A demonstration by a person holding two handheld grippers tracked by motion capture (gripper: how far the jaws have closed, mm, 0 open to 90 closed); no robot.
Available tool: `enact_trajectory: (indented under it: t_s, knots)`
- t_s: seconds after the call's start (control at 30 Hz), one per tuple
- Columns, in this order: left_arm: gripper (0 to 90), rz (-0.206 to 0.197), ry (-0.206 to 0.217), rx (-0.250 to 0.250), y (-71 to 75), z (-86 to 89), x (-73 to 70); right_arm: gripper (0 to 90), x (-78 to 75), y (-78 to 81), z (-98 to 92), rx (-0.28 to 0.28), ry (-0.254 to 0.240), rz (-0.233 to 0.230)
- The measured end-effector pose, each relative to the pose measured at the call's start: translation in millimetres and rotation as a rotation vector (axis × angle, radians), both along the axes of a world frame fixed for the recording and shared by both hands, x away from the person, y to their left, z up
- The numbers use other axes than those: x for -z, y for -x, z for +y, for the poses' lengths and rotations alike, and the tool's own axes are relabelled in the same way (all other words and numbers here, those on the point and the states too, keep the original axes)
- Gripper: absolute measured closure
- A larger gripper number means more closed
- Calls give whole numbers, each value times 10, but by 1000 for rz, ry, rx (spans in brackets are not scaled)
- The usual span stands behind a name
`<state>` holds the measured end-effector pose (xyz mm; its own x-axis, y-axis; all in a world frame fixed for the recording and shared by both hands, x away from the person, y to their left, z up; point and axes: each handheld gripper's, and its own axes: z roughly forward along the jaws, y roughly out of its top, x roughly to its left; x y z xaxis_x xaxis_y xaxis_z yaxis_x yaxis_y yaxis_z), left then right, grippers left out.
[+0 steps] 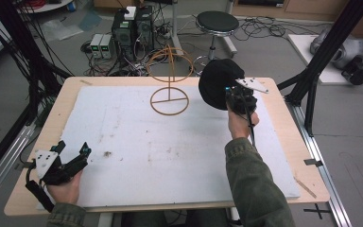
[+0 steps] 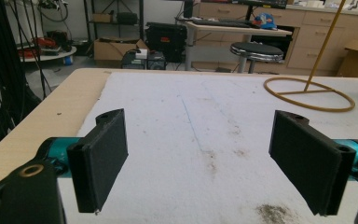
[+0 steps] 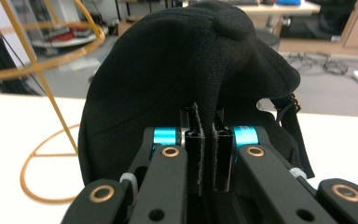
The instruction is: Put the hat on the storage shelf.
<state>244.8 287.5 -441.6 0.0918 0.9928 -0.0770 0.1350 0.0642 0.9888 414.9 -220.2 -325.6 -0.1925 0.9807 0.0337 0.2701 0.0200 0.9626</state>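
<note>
The right gripper (image 1: pixel 234 97) has its jaws clamped together on a fold of a black cap (image 1: pixel 219 83), holding it lifted above the table (image 1: pixel 71 101) near the far right corner; in the right gripper view the cap (image 3: pixel 186 70) bulges up just past the closed jaws. A wire stand (image 1: pixel 169 82), two rings joined by a thin upright rod, stands on the white mat (image 1: pixel 137 142) near the middle of the far edge, just beside the cap. The left gripper (image 1: pixel 71 158) rests at the near left corner with its jaws wide apart and nothing between them.
</note>
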Motion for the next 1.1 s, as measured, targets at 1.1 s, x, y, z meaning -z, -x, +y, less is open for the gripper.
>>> enact_trajectory:
  t_s: [1.1]
  knots:
    - [202, -4, 7, -23, 28, 67, 16, 877, -751, -264, 578, -88, -67, -178]
